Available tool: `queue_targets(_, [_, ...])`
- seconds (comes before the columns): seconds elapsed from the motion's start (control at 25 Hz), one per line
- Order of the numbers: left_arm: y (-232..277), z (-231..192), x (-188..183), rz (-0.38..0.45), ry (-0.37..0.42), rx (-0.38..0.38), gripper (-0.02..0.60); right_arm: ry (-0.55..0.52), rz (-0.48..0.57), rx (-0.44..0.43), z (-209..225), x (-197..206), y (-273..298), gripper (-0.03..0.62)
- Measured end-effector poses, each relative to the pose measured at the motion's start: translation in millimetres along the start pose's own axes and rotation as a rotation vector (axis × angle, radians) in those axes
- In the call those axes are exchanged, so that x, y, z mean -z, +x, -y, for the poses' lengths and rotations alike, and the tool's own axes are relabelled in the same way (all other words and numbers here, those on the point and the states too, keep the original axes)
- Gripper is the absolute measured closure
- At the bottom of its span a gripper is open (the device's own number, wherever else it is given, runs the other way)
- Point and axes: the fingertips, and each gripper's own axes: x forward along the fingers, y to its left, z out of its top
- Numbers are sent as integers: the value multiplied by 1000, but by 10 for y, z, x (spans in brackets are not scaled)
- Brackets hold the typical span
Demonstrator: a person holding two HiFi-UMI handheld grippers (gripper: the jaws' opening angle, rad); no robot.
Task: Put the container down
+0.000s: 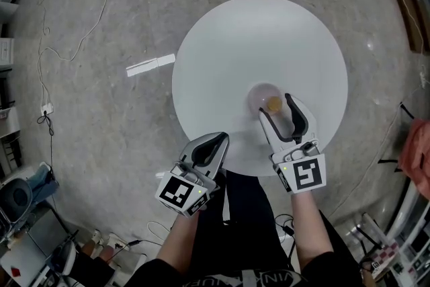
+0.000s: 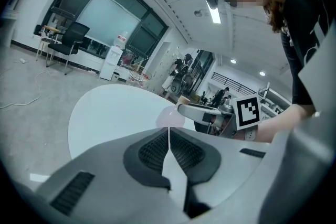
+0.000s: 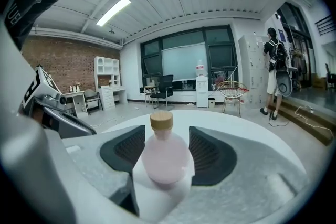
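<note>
- Right gripper (image 1: 277, 106) released, its jaws flanking the container (image 3: 165, 162) on the table (image 1: 235, 44).
- Right gripper view, unlike the head view, shows it upright and pink-bodied.
- Left gripper (image 2: 169, 139) clenched, empty.

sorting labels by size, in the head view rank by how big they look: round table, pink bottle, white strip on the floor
1. round table
2. pink bottle
3. white strip: longer than the bottle but thinner, farther off, so unsure

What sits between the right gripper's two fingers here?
A pink container with a wooden cap stands upright on the white table between the spread fingers of the right gripper; the right gripper view shows it.
</note>
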Motion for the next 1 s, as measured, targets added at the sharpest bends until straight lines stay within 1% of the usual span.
queue_targets(0.12, [-57,48,54,-1,4,8,566,12,-13,7,-7,61,-107,350])
queue_targets(0.4, [-244,127,140,-10,19,31,566,70,-27,15,-188,141,-324,352])
queue_targets(0.52, [-342,172,122,-7,33,44,566,70,-18,21,-275,112,-415,401])
queue_targets(0.56, [-376,186,116,-5,36,47,566,61,-18,23,-301,103,-447,432])
queue_targets(0.64, [-443,208,103,2,39,51,566,49,-24,31,-347,96,-508,474])
queue_targets(0.76, [-550,271,83,10,58,62,566,50,-18,54,-418,43,-619,543])
queue_targets(0.92, [-675,375,81,11,109,86,566,60,19,78,-537,-62,-775,587])
queue_targets(1.0, [-751,416,81,21,119,101,566,55,31,84,-617,-100,-851,588])
